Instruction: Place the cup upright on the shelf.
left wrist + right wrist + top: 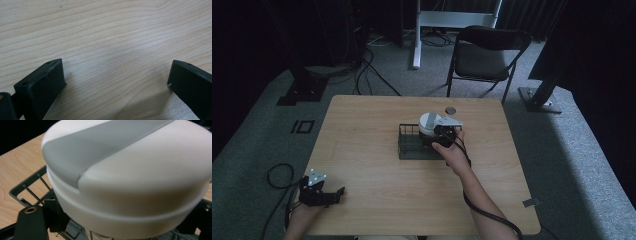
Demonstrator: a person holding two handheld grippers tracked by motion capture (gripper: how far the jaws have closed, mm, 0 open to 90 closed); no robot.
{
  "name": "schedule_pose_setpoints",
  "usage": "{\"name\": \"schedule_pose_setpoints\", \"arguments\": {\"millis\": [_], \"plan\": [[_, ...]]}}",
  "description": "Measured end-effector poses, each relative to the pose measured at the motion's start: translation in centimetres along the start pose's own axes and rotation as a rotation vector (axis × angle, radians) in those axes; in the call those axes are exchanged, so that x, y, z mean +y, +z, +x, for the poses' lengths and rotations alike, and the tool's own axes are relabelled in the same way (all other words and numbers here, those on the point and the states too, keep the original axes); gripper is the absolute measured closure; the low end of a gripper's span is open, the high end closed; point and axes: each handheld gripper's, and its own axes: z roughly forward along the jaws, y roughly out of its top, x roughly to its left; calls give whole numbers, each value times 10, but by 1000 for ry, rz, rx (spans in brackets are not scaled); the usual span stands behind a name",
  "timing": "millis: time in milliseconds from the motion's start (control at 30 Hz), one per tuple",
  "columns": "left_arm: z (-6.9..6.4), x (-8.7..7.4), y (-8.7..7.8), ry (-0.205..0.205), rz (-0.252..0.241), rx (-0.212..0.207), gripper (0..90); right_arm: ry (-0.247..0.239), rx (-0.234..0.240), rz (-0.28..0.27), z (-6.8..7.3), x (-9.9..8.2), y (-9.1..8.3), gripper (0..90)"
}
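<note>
A round white container with a grey stripe across its lid stands at the back right of a black wire rack in the middle of the table. My right gripper is against the container's near side. In the right gripper view the container looms close over the rack, and my right gripper is shut on it below the lid, one jaw at each side. My left gripper rests near the table's front left corner. Its own view shows my left gripper open wide over bare wood.
A small dark round object lies on the wooden table just behind the rack. Beyond the table stand a folding chair and a white stand. Cables trail on the floor at the left.
</note>
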Motion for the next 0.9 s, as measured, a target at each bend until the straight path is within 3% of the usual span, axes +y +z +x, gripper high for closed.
{"name": "schedule_pose_setpoints", "arguments": {"millis": [700,800,900], "plan": [[0,0,0,0,0,0,12,-32,-14,12,2,-4,3,181],[0,0,0,0,0,0,12,-51,-3,24,1,-5,1,175],[0,0,0,0,0,0,12,-38,6,20,1,-5,-1,151]]}}
